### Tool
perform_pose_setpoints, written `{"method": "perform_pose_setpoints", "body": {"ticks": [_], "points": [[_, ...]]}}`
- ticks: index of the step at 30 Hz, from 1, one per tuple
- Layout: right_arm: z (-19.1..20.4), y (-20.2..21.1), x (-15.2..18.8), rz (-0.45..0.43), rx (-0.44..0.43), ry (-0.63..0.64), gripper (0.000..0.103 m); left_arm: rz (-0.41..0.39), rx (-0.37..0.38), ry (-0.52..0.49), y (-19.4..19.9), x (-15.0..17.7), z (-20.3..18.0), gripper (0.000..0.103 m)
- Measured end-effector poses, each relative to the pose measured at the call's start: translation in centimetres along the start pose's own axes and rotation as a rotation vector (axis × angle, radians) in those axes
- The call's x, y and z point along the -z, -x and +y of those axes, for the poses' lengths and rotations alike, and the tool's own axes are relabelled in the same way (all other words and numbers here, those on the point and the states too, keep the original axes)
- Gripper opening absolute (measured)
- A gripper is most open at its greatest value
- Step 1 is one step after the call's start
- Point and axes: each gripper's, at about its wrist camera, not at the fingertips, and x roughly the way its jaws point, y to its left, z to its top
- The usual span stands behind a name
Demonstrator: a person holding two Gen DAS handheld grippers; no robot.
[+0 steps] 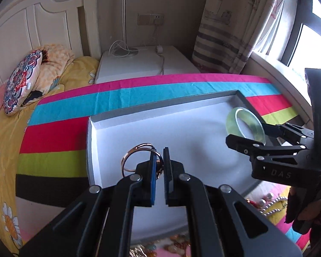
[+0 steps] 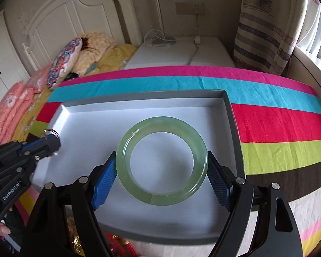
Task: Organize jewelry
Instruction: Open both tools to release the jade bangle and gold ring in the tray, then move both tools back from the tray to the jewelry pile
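A thin rose-gold bangle (image 1: 142,145) is pinched between the blue pads of my left gripper (image 1: 159,156), which is shut on it above the left part of a white tray with grey walls (image 1: 160,105). My right gripper (image 2: 161,160) holds a thick pale-green jade bangle (image 2: 160,122) flat across its width, one pad pressing on each side, over the tray (image 2: 143,94). In the left wrist view the right gripper (image 1: 246,131) and green bangle (image 1: 230,126) hang over the tray's right end. The right wrist view shows the left gripper (image 2: 51,138) at the tray's left wall.
The tray lies on a striped cloth (image 2: 278,124) over a bed. Loose jewelry sits by the tray's near edge: a pearl string (image 1: 274,205) and beads (image 1: 175,244). Behind are a white nightstand (image 1: 139,64) with cables, a patterned pillow (image 1: 21,81), a curtain (image 2: 265,32).
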Motion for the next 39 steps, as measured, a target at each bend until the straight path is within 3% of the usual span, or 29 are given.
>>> {"method": "perform_pose_setpoints", "body": {"ticks": [3, 4, 5, 6, 11, 14, 22, 29, 35, 39], "points": [[-0.7, -1.2, 0.0, 0.041, 0.017, -0.011, 0.079, 0.053, -0.004, -0.04, -1.6, -0.7, 0.6, 0.014], [-0.9, -1.2, 0.1, 0.043, 0.006, -0.018, 0.088, 0.076, 0.001, -0.065, -2.1, -0.8, 0.7, 0.034], [-1.0, -1.1, 0.3, 0.042, -0.016, -0.019, 0.093, 0.088, 0.004, -0.095, -2.3, -0.7, 0.7, 0.06], [-1.0, -0.8, 0.6, 0.043, -0.033, -0.013, 0.094, 0.089, 0.006, -0.131, -2.4, -0.4, 0.7, 0.068], [0.0, 0.2, 3.0, 0.048, -0.016, 0.084, 0.093, 0.166, -0.043, -0.261, -3.6, 1.4, 1.0, 0.067], [0.7, 0.6, 4.5, 0.052, -0.03, 0.098, 0.092, 0.166, 0.007, -0.233, -3.3, 2.2, 2.1, 0.062], [1.8, 3.2, 8.3, 0.057, -0.039, 0.112, 0.092, 0.146, 0.002, -0.188, -0.3, 6.2, 1.0, 0.064], [2.6, 6.8, 13.5, 0.055, -0.027, 0.087, 0.092, 0.092, 0.002, -0.203, 3.0, 11.1, -2.6, 0.084], [2.7, 9.3, 17.1, 0.028, -0.018, 0.066, 0.092, 0.065, 0.006, -0.203, 4.9, 13.8, -4.5, 0.087], [2.5, 12.4, 18.9, -0.115, -0.037, 0.044, 0.092, -0.044, -0.008, -0.149, 7.8, 14.9, -4.0, 0.087]]}}
